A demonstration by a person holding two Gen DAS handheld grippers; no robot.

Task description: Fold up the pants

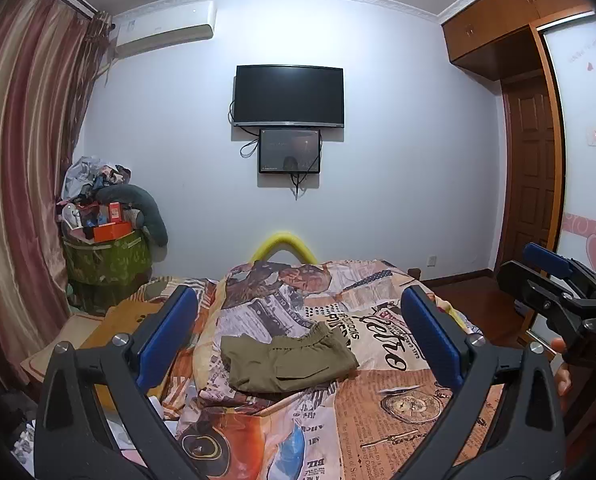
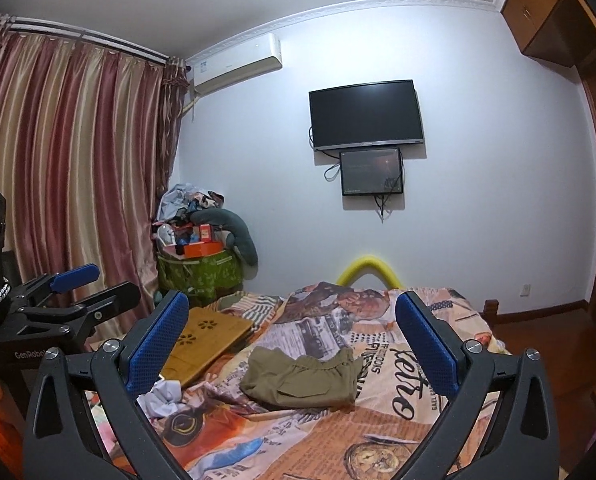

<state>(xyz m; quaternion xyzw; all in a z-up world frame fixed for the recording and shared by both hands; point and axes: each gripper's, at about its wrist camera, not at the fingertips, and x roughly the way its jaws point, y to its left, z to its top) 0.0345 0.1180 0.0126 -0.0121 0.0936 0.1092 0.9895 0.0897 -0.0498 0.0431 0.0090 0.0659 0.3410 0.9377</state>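
While the folded olive pants (image 1: 287, 360) are lying on the printed bedspread (image 1: 398, 408), left gripper (image 1: 298, 338) and right gripper (image 2: 291, 346) are hovering at six o'clock, jaws apart.

L wrist cam: low over bed (image 1: 378, 420), faces TV wall | R cam: beside it, same view

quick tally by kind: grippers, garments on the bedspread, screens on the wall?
Grippers: 2, the left gripper and the right gripper, both open, nothing between the jaws
Folded olive pants: 1, lying on the printed bedspread
Wall screens: 2, the TV and the smaller monitor below it
Total: 5
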